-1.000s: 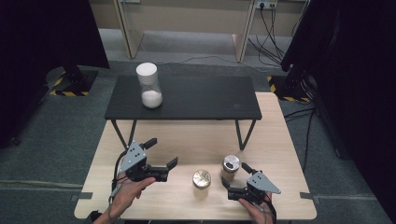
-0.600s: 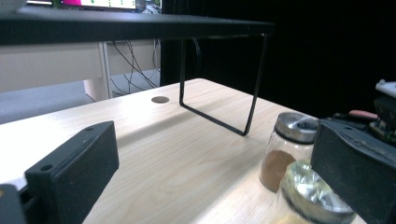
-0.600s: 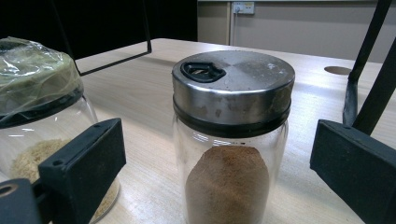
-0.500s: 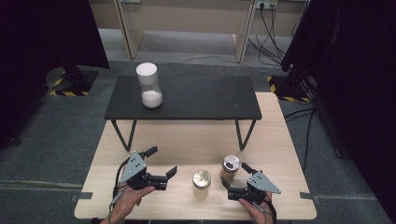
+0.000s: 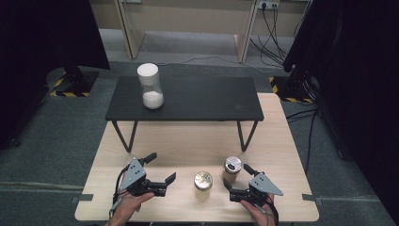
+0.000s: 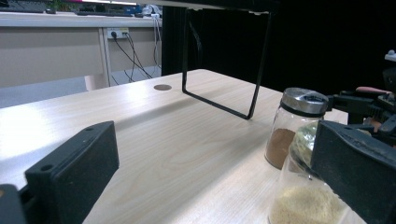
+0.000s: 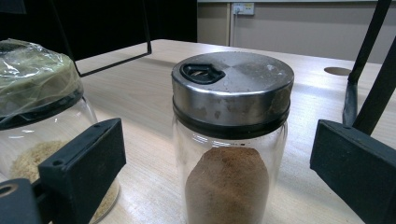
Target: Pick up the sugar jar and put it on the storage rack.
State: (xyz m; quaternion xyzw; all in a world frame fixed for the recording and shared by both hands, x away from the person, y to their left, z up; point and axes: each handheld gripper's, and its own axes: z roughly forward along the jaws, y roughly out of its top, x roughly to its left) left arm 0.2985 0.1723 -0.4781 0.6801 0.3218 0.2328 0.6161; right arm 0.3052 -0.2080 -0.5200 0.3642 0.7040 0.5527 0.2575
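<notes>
Two glass jars stand near the front of the light wooden table [image 5: 188, 141]. The steel-lidded jar [image 5: 232, 165] [image 7: 229, 140] holds brown powder. It sits between the jaws of my open right gripper [image 5: 238, 181] [image 7: 217, 154], which do not touch it. The other jar [image 5: 203, 181] [image 6: 299, 200] [image 7: 42, 121] has a plastic-wrapped lid and holds pale powder. My left gripper [image 5: 161, 168] [image 6: 215, 140] is open to its left, with nothing between the jaws. In the left gripper view the right jaw partly hides this jar, and the brown jar [image 6: 293, 126] stands behind it.
A low black table [image 5: 188, 99] on thin metal legs stands across the back half of the wooden table. On it is a white-lidded jar [image 5: 150, 87] of white powder. Cables and wall sockets [image 5: 266, 5] are at the back. Dark curtains hang on both sides.
My left gripper has drawn back toward the table's front edge. The right gripper and both jars have stayed put.
</notes>
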